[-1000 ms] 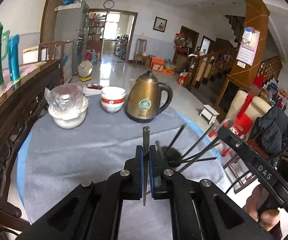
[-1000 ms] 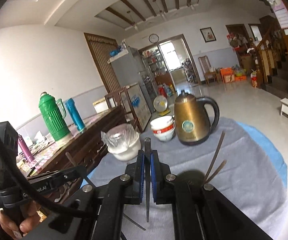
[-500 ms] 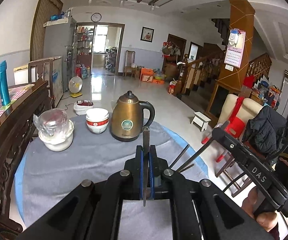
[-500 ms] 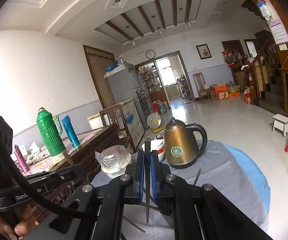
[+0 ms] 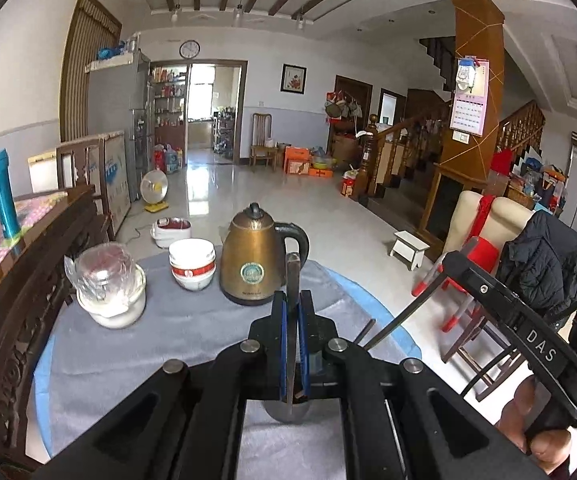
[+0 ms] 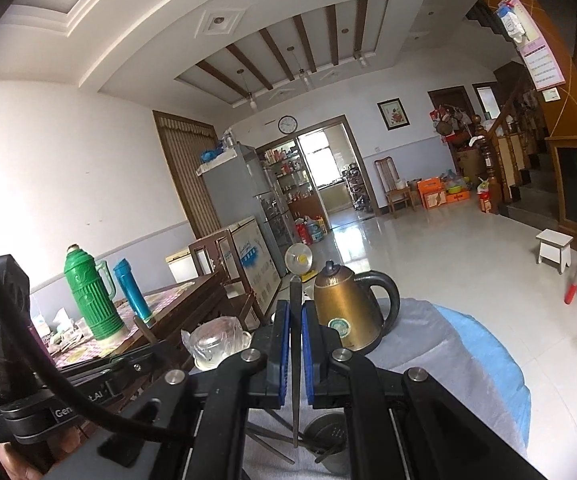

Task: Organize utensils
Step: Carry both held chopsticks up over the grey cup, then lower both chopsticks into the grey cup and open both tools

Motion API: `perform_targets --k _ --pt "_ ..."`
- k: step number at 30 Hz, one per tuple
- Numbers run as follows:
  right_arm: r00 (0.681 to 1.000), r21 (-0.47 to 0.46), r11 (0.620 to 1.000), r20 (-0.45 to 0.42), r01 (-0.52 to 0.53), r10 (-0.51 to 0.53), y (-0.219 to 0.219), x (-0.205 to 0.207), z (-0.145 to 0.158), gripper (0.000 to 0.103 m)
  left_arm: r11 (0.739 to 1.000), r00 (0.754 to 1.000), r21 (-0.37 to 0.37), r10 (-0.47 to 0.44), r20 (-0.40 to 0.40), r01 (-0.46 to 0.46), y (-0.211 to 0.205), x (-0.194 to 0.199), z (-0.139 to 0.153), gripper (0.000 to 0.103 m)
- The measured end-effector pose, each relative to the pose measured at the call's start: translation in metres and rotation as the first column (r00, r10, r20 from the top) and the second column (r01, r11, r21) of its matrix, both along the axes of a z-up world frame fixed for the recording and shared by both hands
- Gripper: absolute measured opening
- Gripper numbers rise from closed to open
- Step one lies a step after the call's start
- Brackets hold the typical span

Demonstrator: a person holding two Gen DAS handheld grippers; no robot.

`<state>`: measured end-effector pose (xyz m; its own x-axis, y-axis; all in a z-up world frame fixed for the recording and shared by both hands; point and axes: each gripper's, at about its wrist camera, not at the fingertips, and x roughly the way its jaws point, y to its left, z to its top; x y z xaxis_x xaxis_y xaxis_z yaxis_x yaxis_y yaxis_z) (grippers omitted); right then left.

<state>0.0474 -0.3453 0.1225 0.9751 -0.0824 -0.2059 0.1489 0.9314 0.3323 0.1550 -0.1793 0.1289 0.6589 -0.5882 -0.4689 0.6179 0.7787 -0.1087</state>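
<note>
My left gripper (image 5: 293,300) is shut on a dark chopstick (image 5: 293,272) that stands upright between its blue pads, above the grey tablecloth. Below it, a round metal utensil holder (image 5: 288,410) shows partly under the gripper body. My right gripper (image 6: 296,308) is shut on another dark chopstick (image 6: 295,292), also upright. Under it sit the dark holder (image 6: 324,434) and loose chopsticks (image 6: 264,436) on the cloth. The left wrist view shows the right gripper's body (image 5: 508,320) at the right, its chopstick slanting down toward the table.
A brass kettle (image 5: 252,264), stacked white and red bowls (image 5: 191,264) and a plastic-wrapped glass jar in a white bowl (image 5: 108,288) stand at the table's far side. A carved wooden bench (image 5: 16,300) borders the left. A chair with a dark jacket (image 5: 540,264) stands right.
Both grippers have risen with their chopsticks still clamped. The holder and loose chopsticks have dropped lower in both views, now mostly hidden under the gripper bodies.
</note>
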Motion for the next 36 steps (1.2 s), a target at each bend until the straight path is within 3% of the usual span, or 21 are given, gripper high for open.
perform_targets --k 22,36 --pt "0.999 -0.008 0.999 0.019 0.046 -0.046 -0.017 -0.008 0.023 0.007 0.999 0.993 0.009 -0.038 0.114 0.037 -0.047 -0.007 0.037 0.005" --pt "0.999 -0.011 0.999 0.010 0.046 -0.046 -0.019 -0.006 0.025 0.007 1.000 0.994 0.026 -0.001 0.111 -0.001 -0.051 0.014 0.029 0.005"
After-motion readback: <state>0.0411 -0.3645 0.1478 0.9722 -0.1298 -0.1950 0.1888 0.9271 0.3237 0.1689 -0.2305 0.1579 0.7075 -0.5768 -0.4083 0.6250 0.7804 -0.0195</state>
